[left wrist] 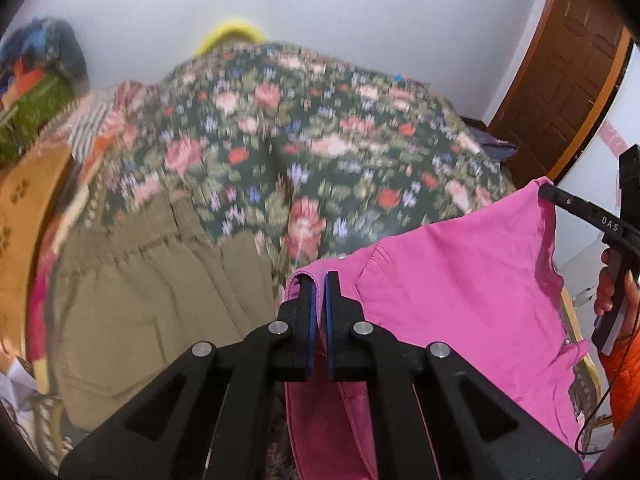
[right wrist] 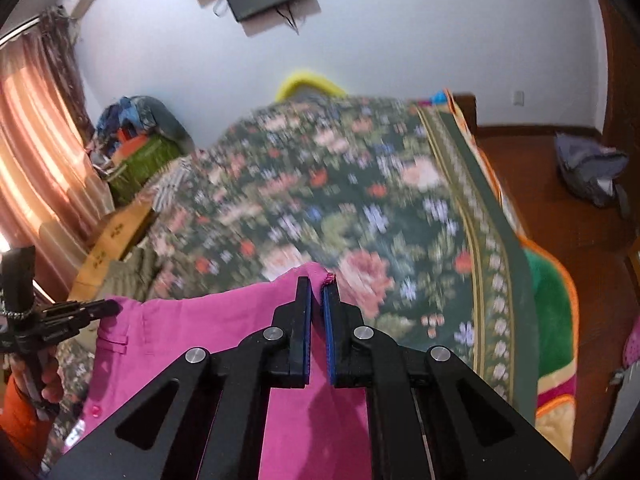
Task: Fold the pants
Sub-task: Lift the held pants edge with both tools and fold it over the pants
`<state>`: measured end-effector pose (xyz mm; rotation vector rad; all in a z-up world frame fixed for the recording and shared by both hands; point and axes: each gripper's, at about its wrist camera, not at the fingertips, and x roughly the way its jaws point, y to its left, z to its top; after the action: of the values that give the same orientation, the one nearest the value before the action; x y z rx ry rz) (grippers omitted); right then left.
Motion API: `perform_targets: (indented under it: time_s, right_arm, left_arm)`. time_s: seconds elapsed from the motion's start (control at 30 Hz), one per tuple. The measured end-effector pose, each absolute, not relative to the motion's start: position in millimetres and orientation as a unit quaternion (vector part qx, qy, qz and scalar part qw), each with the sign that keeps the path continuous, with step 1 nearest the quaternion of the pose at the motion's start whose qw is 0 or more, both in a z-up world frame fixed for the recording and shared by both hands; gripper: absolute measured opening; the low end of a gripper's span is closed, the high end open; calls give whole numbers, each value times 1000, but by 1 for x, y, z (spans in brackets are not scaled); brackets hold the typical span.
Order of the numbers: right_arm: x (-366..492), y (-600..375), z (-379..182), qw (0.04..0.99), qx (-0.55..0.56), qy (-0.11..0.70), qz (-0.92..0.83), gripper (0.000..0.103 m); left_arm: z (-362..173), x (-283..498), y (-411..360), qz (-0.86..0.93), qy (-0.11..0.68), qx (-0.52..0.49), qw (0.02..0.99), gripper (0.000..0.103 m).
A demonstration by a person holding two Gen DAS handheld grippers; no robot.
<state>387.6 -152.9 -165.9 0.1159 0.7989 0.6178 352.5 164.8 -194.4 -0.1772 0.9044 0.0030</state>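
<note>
Both tongs are clamped down on the pink pants [left wrist: 460,280], one at each end of the top edge. The left tongs [left wrist: 319,280] pinch a corner with barely a gap between the blue pads, and the right tongs [right wrist: 317,285] do the same at the other corner. The pants hang stretched between them, lifted above the bed's flowery bedspread [left wrist: 320,128]. A pair of khaki pants [left wrist: 140,300] lies on the bed off to the left.

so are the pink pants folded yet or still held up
Held up, not folded: the pink pants hang stretched between the left gripper and right gripper, above the bed.
</note>
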Motion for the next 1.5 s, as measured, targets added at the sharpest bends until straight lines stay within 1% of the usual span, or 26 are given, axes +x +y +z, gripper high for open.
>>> perform_targets:
  time_s: [0.3, 0.4, 0.7, 1.1, 1.27, 1.5]
  right_arm:
    - [362, -156, -92, 891, 75, 309, 324, 5]
    - [345, -158, -76, 891, 70, 296, 335, 5]
    - [282, -173, -69, 884, 55, 302, 352, 5]
    - [207, -207, -73, 882, 67, 315, 343, 5]
    - [179, -216, -86, 878, 73, 332, 338, 5]
    - [148, -228, -125, 866, 89, 371, 322, 5]
  left_arm:
    - [-119, 319, 168, 1, 372, -73, 925, 3]
    - [-106, 306, 166, -4, 367, -71, 928, 3]
    - [-92, 248, 143, -15, 367, -45, 929, 3]
    - [-97, 165, 121, -37, 376, -38, 925, 3]
    - [-118, 133, 112, -43, 395, -33, 917, 3]
    - [-154, 98, 104, -44, 422, -37, 905, 3]
